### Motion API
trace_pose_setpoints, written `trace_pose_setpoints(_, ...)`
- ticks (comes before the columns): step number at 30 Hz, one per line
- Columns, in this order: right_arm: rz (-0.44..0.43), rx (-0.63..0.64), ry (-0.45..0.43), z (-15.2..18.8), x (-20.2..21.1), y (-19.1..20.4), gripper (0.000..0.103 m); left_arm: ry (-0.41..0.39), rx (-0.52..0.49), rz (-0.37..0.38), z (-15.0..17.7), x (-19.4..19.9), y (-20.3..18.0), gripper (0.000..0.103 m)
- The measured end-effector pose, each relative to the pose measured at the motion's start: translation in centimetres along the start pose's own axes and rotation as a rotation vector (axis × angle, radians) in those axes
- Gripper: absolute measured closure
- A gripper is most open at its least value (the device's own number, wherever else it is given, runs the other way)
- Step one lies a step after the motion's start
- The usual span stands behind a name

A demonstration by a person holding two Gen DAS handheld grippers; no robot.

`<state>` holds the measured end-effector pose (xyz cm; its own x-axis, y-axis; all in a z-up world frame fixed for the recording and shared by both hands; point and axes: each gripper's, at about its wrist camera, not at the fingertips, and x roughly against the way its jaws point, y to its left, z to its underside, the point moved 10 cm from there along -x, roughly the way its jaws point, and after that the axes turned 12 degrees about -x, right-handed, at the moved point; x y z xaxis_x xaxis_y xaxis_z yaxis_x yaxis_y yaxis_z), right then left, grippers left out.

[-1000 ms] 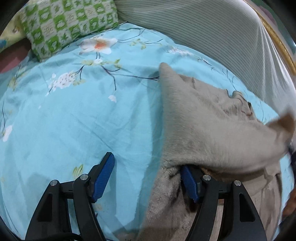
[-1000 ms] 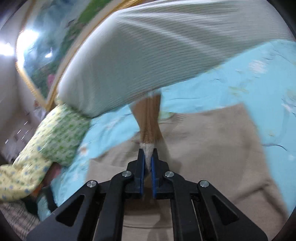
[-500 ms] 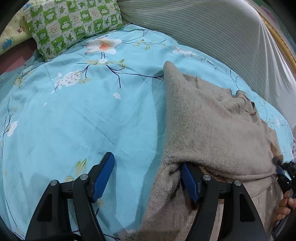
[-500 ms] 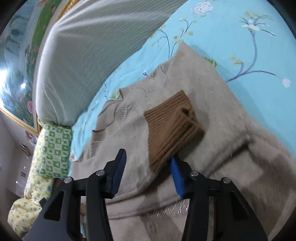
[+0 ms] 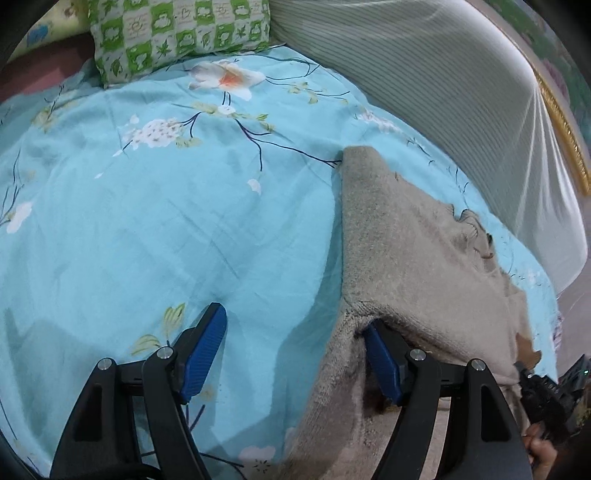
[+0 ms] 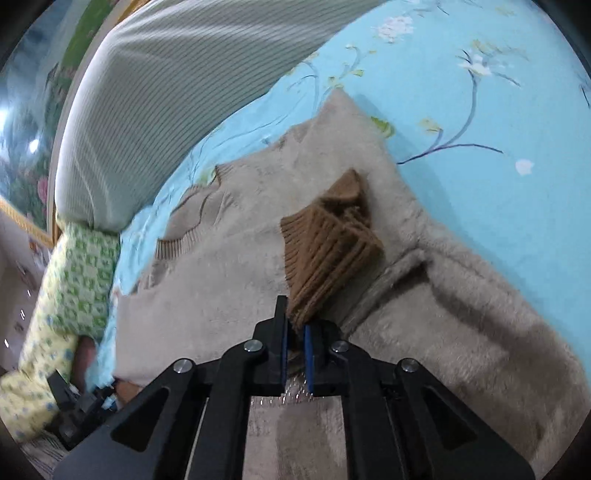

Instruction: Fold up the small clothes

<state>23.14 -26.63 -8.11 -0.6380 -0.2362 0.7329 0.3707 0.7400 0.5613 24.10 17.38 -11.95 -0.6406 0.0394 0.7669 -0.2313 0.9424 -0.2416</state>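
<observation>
A beige fuzzy sweater (image 5: 413, 258) lies on the light blue floral bedsheet (image 5: 166, 221), one sleeve folded across its body. My left gripper (image 5: 295, 354) is open at the sweater's left edge; its right finger (image 5: 384, 362) is tucked under the folded sleeve, its left finger rests over the sheet. In the right wrist view the sweater (image 6: 221, 288) fills the middle. My right gripper (image 6: 295, 332) is nearly closed on the near edge of the brown ribbed cuff (image 6: 328, 251) that lies on the sweater.
A green and white checked pillow (image 5: 177, 33) lies at the head of the bed. A striped white bolster (image 5: 443, 92) runs along the far side, also in the right wrist view (image 6: 177, 92). A gold-framed picture (image 6: 29, 122) hangs behind.
My right gripper carried the cuff over the sweater, opened and laid it down, and has now closed again on its near edge. My left gripper stayed open at the sweater's edge.
</observation>
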Motion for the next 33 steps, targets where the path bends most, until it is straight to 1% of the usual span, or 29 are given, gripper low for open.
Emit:
trace_pose_setpoints(2,0.037,0.032,-0.001,0.5,-0.1,0.1,0.095,0.009,-0.009,0.000,0.2,0.0,-0.1,0.029)
trace_pose_setpoints(4,0.047,0.031,0.001,0.7,-0.2,-0.2,0.095,0.021,-0.029,-0.004,0.4,0.4,-0.1,0.029)
trace_pose_setpoints(7,0.047,0.056,-0.001,0.8,0.2,-0.1,0.095,0.044,-0.033,0.034,1.0,0.9,0.5,0.030)
trace_pose_setpoints(9,0.052,0.071,0.043,1.3,-0.1,0.1,0.093,0.057,-0.018,0.037,1.3,2.1,1.3,0.032)
trace_pose_setpoints(10,0.061,0.061,0.073,1.6,0.1,-0.1,0.092,0.040,-0.007,0.043,1.1,3.2,1.4,0.032)
trace_pose_setpoints(11,0.051,0.052,0.071,1.7,0.5,-0.1,0.091,0.011,-0.004,0.060,0.7,4.2,1.1,0.032)
trace_pose_setpoints(12,0.040,0.053,0.063,1.8,1.4,0.0,0.090,-0.017,-0.014,0.095,0.0,5.3,0.2,0.032)
trace_pose_setpoints(14,0.040,0.062,0.019,1.8,3.0,0.0,0.088,-0.012,-0.053,0.167,-1.2,5.6,-2.2,0.031)
trace_pose_setpoints(16,0.004,0.057,-0.029,1.9,4.6,0.6,0.088,-0.020,-0.094,0.257,-2.9,4.9,-5.9,0.031)
trace_pose_setpoints(18,-0.037,0.057,-0.045,1.9,5.2,1.6,0.088,-0.028,-0.144,0.321,-4.4,3.3,-9.2,0.031)
trace_pose_setpoints(19,-0.065,0.072,-0.041,1.9,5.1,2.4,0.088,-0.034,-0.163,0.331,-5.0,2.5,-10.1,0.031)
trace_pose_setpoints(20,-0.069,0.089,-0.035,1.8,4.8,2.8,0.088,-0.035,-0.173,0.335,-5.6,1.3,-10.7,0.031)
trace_pose_setpoints(21,-0.064,0.117,-0.036,1.6,4.3,3.3,0.088,-0.006,-0.172,0.342,-6.1,-0.6,-11.0,0.031)
trace_pose_setpoints(23,-0.053,0.135,-0.025,0.8,2.8,3.5,0.088,0.054,-0.135,0.296,-6.1,-3.6,-9.6,0.031)
trace_pose_setpoints(24,-0.034,0.127,-0.009,0.4,2.1,3.2,0.088,0.080,-0.111,0.288,-6.0,-5.1,-8.5,0.031)
trace_pose_setpoints(25,-0.004,0.114,0.010,0.0,1.3,2.5,0.088,0.085,-0.091,0.296,-6.0,-5.8,-7.5,0.038)
trace_pose_setpoints(26,0.035,0.099,0.024,-0.3,0.7,1.6,0.088,0.077,-0.062,0.322,-6.1,-6.1,-6.7,0.045)
trace_pose_setpoints(27,0.062,0.080,0.030,-0.6,0.4,0.7,0.088,0.073,-0.028,0.363,-6.3,-6.0,-6.1,0.045)
trace_pose_setpoints(28,0.070,0.059,0.032,-0.7,0.3,0.0,0.088,0.079,-0.005,0.387,-6.3,-5.8,-5.8,0.046)
trace_pose_setpoints(29,0.055,0.043,0.035,-0.7,0.5,-0.4,0.088,0.083,0.014,0.397,-6.4,-5.3,-5.5,0.045)
trace_pose_setpoints(30,0.038,0.029,0.036,-0.6,0.9,-0.7,0.088,0.078,0.020,0.389,-6.3,-4.5,-5.2,0.045)
trace_pose_setpoints(31,0.036,0.029,0.031,-0.5,1.5,-0.7,0.088,0.074,0.009,0.373,-6.1,-3.8,-5.2,0.043)
trace_pose_setpoints(32,0.035,0.038,0.023,-0.3,2.1,-0.6,0.088,0.073,-0.015,0.344,-5.7,-2.9,-5.1,0.036)
trace_pose_setpoints(33,0.029,0.059,0.012,0.1,3.1,-0.3,0.088,0.069,-0.037,0.308,-5.1,-1.7,-5.0,0.033)
